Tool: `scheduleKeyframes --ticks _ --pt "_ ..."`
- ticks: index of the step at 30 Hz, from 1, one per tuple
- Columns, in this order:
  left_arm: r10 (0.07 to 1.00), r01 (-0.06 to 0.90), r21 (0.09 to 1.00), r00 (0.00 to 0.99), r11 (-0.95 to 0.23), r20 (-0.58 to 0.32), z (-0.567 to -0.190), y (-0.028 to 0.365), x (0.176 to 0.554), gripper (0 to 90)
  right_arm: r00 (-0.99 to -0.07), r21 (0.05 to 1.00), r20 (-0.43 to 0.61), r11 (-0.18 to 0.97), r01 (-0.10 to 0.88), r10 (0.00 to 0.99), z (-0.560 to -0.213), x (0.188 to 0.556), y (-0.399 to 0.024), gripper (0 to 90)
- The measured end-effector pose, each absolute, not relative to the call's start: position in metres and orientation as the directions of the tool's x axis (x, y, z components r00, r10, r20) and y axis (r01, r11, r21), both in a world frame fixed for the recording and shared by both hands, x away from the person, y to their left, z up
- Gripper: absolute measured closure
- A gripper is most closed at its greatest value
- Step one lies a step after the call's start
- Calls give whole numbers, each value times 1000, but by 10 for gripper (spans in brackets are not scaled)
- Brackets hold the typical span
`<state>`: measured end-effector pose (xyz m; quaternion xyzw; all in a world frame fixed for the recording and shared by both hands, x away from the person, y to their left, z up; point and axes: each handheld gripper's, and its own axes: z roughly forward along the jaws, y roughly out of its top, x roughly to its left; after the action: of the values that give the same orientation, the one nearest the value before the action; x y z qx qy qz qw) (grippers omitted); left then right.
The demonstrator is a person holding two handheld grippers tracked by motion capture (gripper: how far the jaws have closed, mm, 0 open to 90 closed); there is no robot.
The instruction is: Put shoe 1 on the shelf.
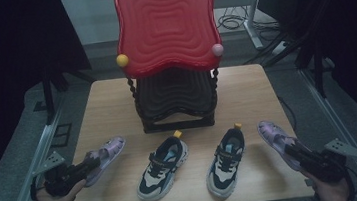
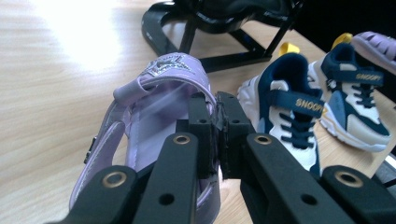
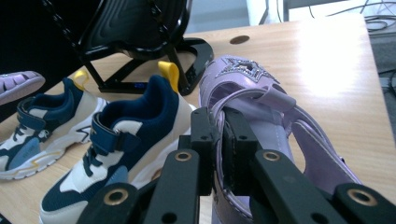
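Each tool is clamped on a purple sandal: the left tool [image 1: 89,165] grips the left sandal [image 1: 104,156] by its side wall at the bench's [image 1: 111,100] left edge, the right tool [image 1: 292,151] pinches the right sandal [image 1: 274,135] at the right edge. Two sneakers [image 1: 163,167] sit between them, before a black rack [image 1: 177,103].

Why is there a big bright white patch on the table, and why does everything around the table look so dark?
In the left gripper view, lamp glare whitens the wooden table at top left. In the right gripper view, a milder glare lies on its far right side. In the high view, light falls on the table and the red rack, while the room's sides stay black. Both gripper views look slightly blurred close up.
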<state>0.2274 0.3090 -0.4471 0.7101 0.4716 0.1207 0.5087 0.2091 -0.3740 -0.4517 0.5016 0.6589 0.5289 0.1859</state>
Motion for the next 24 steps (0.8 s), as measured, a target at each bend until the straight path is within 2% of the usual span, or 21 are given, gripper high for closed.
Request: scheduleKeyframes --ticks 13,18,24 --pt "766 508 861 560 -18 -315 -432 298 236 861 -488 905 284 -63 420 825 -438 225 -349 841" --pt "756 501 865 574 -21 -314 -430 292 240 861 -519 908 319 -99 407 793 -433 226 -342 840" --pt "745 496 868 587 -23 -316 -427 285 243 861 -537 917 301 -85 389 788 -427 228 -332 841"
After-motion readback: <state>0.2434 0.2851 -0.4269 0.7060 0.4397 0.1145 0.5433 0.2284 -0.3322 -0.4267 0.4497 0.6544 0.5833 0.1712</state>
